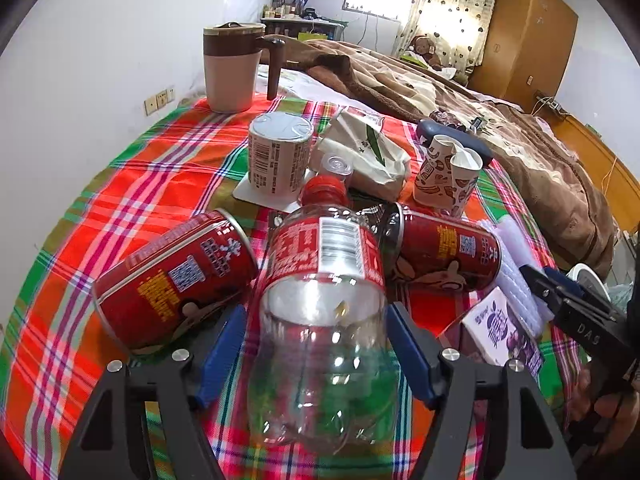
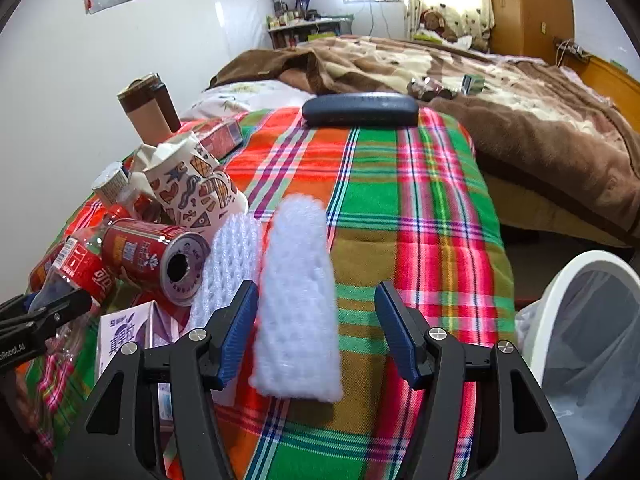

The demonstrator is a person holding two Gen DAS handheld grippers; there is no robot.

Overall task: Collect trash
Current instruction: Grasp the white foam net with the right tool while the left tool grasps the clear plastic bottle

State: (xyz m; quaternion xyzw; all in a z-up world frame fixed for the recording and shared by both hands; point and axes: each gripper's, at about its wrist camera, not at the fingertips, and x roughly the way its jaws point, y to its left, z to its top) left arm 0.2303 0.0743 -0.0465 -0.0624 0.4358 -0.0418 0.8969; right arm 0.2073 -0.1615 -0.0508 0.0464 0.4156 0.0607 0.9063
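Observation:
A clear plastic bottle (image 1: 324,320) with a red label and red cap lies between the fingers of my left gripper (image 1: 316,352); the jaws stand open around it, beside its sides. Two red cans (image 1: 172,280) (image 1: 444,252) lie on their sides left and right of it. My right gripper (image 2: 316,332) is open over a white foam net sleeve (image 2: 298,300), which lies between its fingers; a second sleeve (image 2: 230,260) lies to the left. A crushed patterned paper cup (image 2: 196,192), a purple carton (image 2: 128,334) and a crumpled tissue pack (image 1: 368,152) lie nearby.
A plaid cloth (image 2: 400,200) covers the table. A white bin (image 2: 592,340) with a plastic liner stands at the right. A brown-lidded mug (image 1: 232,68), a white tin (image 1: 280,152) on a coaster and a dark glasses case (image 2: 360,110) sit further back. A bed lies behind.

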